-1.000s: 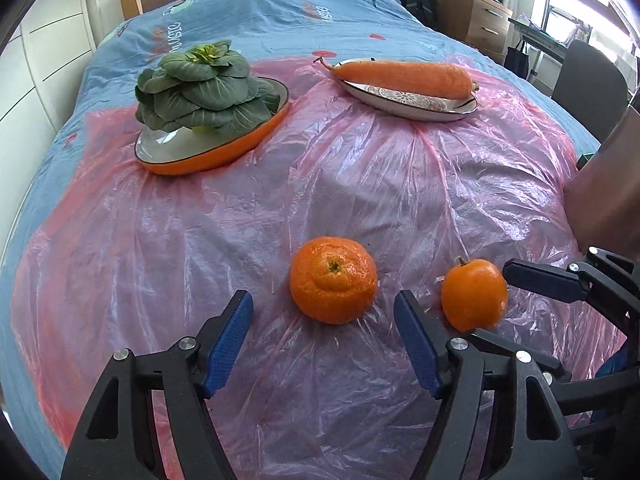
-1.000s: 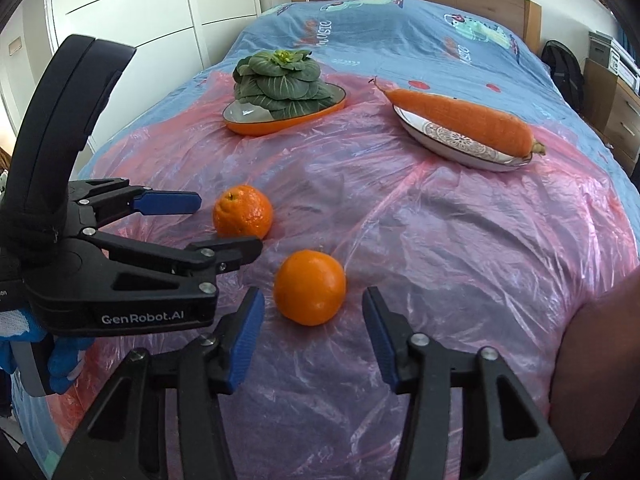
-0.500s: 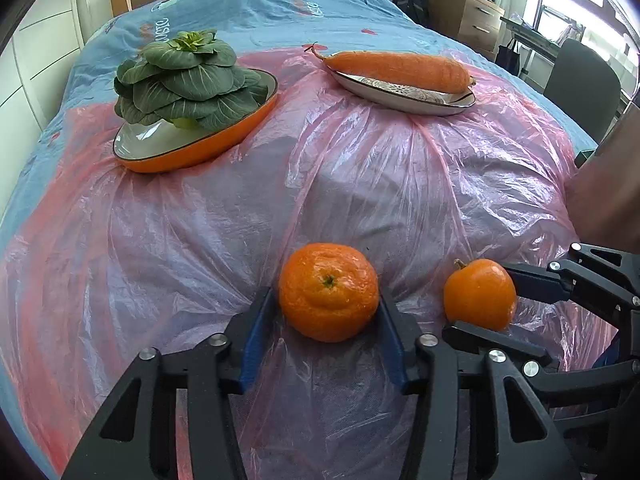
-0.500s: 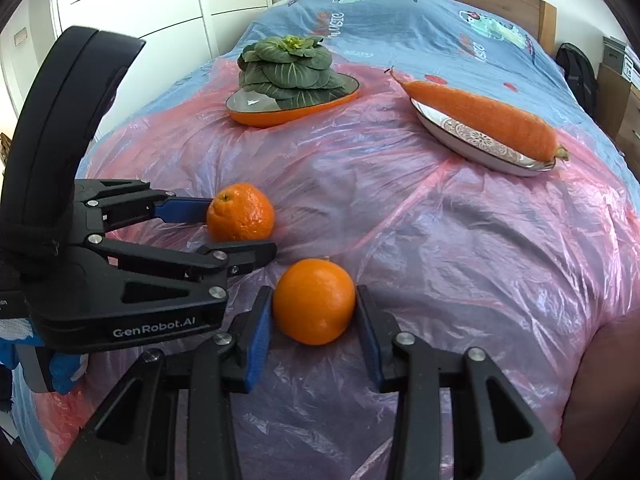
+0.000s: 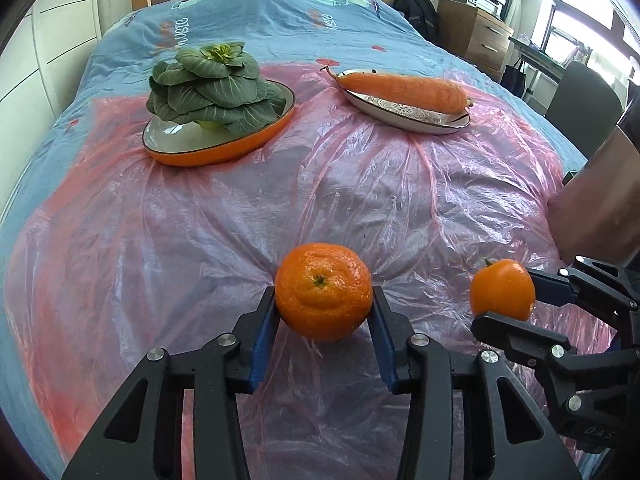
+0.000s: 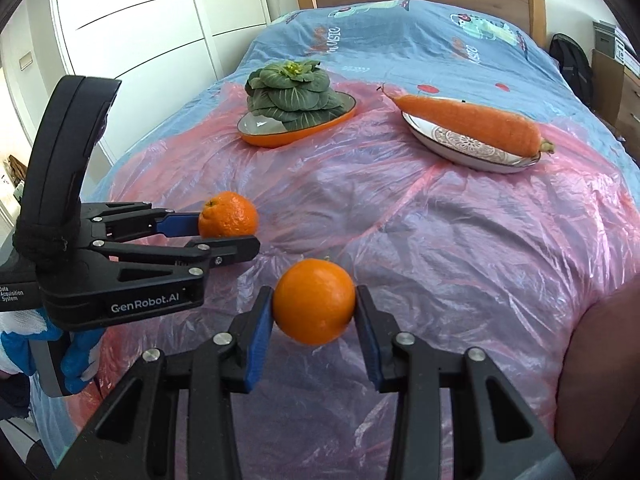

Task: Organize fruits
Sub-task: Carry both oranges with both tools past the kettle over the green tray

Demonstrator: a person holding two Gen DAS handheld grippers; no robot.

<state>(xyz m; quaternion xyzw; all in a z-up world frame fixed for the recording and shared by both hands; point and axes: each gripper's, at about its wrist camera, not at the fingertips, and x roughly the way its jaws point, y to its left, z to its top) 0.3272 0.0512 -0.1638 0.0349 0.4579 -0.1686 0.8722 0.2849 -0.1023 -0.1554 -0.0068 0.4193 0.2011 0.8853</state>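
My left gripper is shut on a bumpy mandarin, its blue pads pressing both sides, the fruit just above the pink plastic sheet. My right gripper is shut on a smooth orange, also lifted slightly off the sheet. In the left wrist view the orange shows at the right inside the right gripper. In the right wrist view the mandarin sits at the left in the left gripper, held by a blue-gloved hand.
Further up the bed an orange-rimmed dish carries a leafy green cabbage, and a patterned oval plate carries a big carrot. A blue bedspread lies under the sheet. Wardrobe left, drawers and chair right.
Both grippers have closed from wide open onto their fruits: left on the mandarin, right on the orange. Both fruits have since risen a little off the sheet.
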